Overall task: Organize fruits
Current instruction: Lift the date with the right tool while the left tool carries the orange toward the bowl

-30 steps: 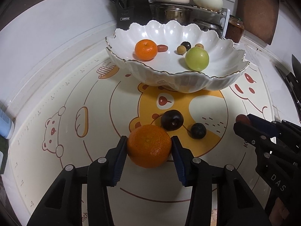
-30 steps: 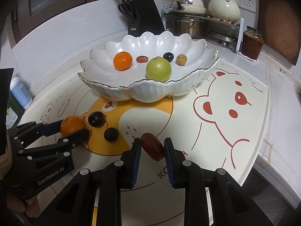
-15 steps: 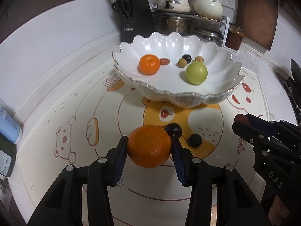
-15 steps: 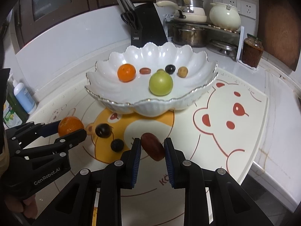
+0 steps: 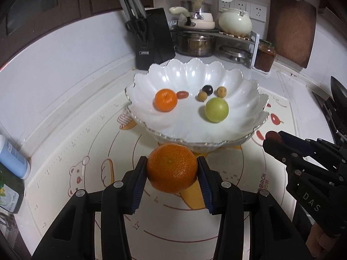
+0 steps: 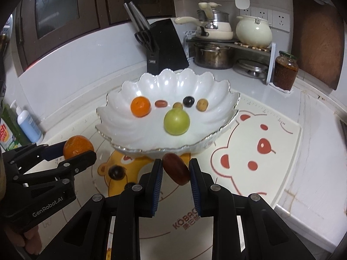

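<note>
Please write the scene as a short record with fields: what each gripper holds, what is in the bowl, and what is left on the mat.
left gripper: shut on orange
right gripper: shut on red date
bowl: orange, green fruit, small red, dark and tan fruits
mat: dark plum not yet collected

We see a dimly lit kitchen under cool, flat overhead light. Soft glare spots sit on the white bowl [image 5: 249, 91] toward twelve o'clock of its inner wall in both views, and a duller sheen marks the steel pot [image 6: 213, 56]. The green fruit [image 6: 176, 121] and the bowl's near rim look slightly smeared by motion. Fisheye distortion bends the counter edge and the dark cabinets [image 6: 56, 10] strongly from nine to eleven o'clock, and black vignetting fills every corner. The black gripper arms at six o'clock swallow detail.
</note>
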The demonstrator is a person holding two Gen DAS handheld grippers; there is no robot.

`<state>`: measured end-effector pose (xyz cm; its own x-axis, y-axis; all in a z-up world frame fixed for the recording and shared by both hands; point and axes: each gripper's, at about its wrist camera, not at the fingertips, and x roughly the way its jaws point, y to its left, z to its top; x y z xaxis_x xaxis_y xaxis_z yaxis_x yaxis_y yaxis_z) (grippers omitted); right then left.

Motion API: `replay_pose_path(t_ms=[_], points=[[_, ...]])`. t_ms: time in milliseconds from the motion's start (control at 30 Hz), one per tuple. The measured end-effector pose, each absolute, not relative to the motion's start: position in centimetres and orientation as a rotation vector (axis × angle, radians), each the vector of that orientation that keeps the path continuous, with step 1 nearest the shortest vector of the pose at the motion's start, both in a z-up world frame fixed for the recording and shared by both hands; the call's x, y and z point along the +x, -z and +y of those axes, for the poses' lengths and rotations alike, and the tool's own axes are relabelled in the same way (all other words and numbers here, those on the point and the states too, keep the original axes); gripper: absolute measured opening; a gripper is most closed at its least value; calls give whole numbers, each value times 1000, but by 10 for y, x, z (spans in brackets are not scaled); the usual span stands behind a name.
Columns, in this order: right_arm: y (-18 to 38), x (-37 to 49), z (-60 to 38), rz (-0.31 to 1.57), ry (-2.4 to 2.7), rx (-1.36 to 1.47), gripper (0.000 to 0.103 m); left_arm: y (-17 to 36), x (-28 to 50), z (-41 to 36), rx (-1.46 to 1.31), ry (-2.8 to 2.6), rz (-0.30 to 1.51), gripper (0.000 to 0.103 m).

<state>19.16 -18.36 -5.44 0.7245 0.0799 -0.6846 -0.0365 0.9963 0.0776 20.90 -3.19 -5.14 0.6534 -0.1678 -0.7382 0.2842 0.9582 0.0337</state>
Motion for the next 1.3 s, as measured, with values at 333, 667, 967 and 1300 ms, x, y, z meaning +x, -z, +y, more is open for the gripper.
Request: replay_pose_path(t_ms=[333, 667, 967, 1300], points=[[42, 201, -187, 729, -59, 62, 26, 31, 221, -36, 133, 256, 774, 45], [35, 216, -194, 713, -41, 58, 26, 25, 239, -43, 129, 259, 754, 45], [37, 234, -201, 725, -28, 64, 26, 28, 257, -49, 127, 266, 765, 45], [45, 260, -210, 748, -19, 69, 26, 38, 285, -55, 126, 265, 794, 45]])
